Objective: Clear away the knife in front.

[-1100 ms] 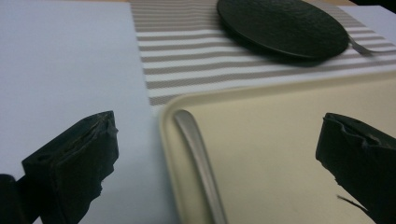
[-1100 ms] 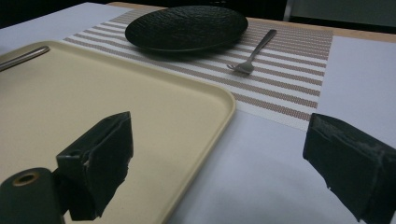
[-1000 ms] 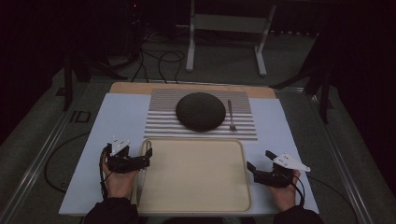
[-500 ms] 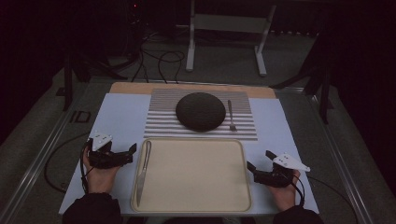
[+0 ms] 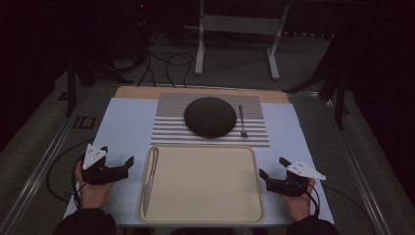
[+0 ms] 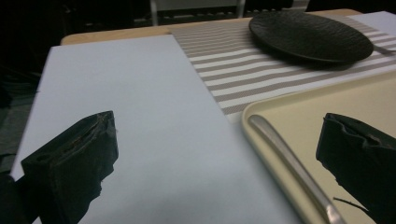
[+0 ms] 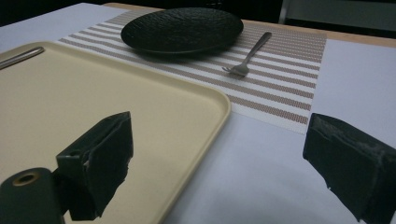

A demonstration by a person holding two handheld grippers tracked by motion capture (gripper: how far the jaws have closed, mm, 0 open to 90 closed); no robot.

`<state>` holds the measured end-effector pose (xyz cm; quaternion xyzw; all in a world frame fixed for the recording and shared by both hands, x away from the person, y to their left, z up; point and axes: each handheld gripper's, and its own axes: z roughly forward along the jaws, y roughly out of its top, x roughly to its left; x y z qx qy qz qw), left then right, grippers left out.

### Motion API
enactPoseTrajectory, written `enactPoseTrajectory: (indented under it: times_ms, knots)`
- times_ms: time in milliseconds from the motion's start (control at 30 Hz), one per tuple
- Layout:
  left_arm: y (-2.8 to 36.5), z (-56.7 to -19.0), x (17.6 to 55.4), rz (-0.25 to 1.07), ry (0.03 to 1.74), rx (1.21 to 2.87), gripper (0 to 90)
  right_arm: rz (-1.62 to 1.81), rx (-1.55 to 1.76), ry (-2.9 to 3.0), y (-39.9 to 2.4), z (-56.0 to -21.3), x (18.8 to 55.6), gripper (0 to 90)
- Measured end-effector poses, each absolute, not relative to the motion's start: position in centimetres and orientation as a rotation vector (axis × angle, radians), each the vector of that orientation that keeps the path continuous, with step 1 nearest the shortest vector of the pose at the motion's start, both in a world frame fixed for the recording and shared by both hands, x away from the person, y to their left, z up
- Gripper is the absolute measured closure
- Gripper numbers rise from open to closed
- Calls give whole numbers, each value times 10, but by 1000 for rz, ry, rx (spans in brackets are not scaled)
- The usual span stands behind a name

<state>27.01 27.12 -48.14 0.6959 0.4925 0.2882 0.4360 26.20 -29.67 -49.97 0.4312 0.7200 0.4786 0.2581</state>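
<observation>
A cream tray [image 5: 203, 215] lies at the table's near middle, with a metal knife [image 5: 150, 175] along its left side. Behind it a black plate [image 5: 210, 116] rests on a striped placemat [image 5: 169, 128], and a fork [image 5: 242, 121] lies just right of the plate. My left gripper [image 5: 126, 166] stands open on the white mat left of the tray, jaws empty. In the left gripper view the knife [image 6: 289, 163] runs between the jaws near the right one. My right gripper [image 5: 269, 178] stands open at the tray's right edge [image 7: 219, 116], holding nothing.
A white mat [image 5: 122, 127] covers the tabletop, with a wooden strip [image 5: 142, 92] at the back. Cables [image 5: 166, 61] and a metal stand [image 5: 235, 29] sit on the floor beyond the table. Metal rails [image 5: 44, 161] run along both sides.
My left gripper drew away from the tray's left edge toward the left, leaving the knife lying on the tray. The right gripper has stayed in place.
</observation>
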Motion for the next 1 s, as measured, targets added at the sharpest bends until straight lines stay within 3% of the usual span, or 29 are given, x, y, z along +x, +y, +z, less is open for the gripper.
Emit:
enactPoseTrajectory:
  times_ms: [1000]
  knots:
    - [268, -491, 263, 748, 1240, 1691, 0, 1287, 1286, 1955, -286, -470, 304, 75]
